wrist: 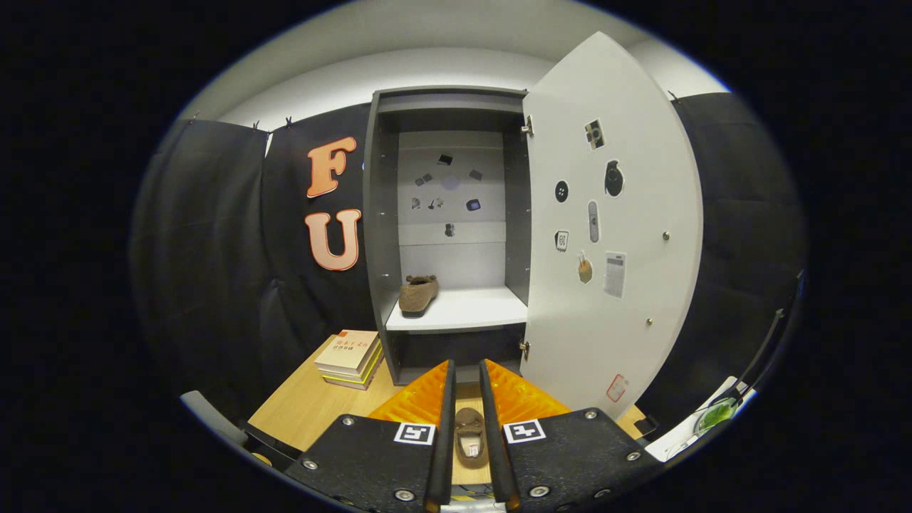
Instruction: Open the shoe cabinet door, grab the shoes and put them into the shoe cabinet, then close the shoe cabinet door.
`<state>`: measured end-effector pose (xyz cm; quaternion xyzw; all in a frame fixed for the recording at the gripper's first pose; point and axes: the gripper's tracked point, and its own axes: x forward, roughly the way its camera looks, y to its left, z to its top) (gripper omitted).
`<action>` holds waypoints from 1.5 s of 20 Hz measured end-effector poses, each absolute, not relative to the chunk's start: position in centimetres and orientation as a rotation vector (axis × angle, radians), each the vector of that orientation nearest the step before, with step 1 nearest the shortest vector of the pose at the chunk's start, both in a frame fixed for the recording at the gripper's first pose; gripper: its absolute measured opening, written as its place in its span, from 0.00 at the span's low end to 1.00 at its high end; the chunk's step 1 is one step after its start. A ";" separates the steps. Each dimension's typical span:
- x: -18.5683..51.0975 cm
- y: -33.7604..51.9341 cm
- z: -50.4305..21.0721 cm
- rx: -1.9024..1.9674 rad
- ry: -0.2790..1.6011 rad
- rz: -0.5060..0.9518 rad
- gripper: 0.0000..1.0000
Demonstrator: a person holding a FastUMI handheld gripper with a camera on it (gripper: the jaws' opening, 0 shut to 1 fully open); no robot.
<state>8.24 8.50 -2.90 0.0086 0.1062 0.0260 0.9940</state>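
Two shoes are in play here, and one is already home. Start at the claw (467, 370), low centre of the frame: its fingers are spread a little, with a narrow slot between them, pinching nothing. Down through that slot, bottom centre, lies the second shoe (469, 436), a brown slipper flat on the wooden surface (306, 406), below the fingers and not touched by either. Its long axis runs straight along the slot, in line with the fingers, opening towards the bottom of the frame. That's the relation to watch: the claw sits right over the slipper and squared up with it, so by my reckoning the coming move is a drop straight down, fingers straddling its sides.

Moving outward, just beyond the fingertips stands the shoe cabinet (377, 214), centre frame, its door (641, 178) swung wide open to the right. On the pale shelf (470, 311) sits the first shoe (418, 294), tucked to the left side, leaving room at the right. A stack of books (350, 356) rests on the surface, left of the cabinet's foot.
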 end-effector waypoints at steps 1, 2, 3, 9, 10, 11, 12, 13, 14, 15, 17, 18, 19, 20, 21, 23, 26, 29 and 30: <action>8.2 9.1 -3.5 0.018 0.223 0.060 0.21; 8.2 9.6 -4.1 0.013 0.233 0.068 0.21; 8.1 10.1 -4.9 0.008 0.245 0.075 0.21; 8.4 11.8 -10.5 0.016 0.345 0.109 0.21; 8.6 11.9 -11.9 0.020 0.370 0.113 0.21; 9.1 12.2 -13.7 0.020 0.398 0.116 0.21; 9.5 12.4 -15.2 0.023 0.423 0.121 0.21; 9.8 12.6 -16.8 0.027 0.447 0.129 0.21; 10.3 12.7 -18.4 0.031 0.468 0.136 0.21; 10.8 12.8 -20.2 0.033 0.497 0.142 0.21; 11.5 12.7 -24.4 0.025 0.567 0.150 0.21; 11.8 12.6 -26.3 0.016 0.601 0.157 0.21; 12.1 12.5 -27.9 0.010 0.625 0.162 0.21; 12.6 12.4 -29.5 0.007 0.651 0.166 0.22; 13.1 12.4 -31.3 0.004 0.674 0.172 0.21; 13.8 12.2 -34.5 0.001 0.720 0.177 0.21; 15.2 12.1 -38.2 -0.013 0.781 0.189 0.22; 16.9 12.1 -40.6 -0.027 0.813 0.192 0.22; 17.4 12.0 -41.1 -0.027 0.820 0.195 0.22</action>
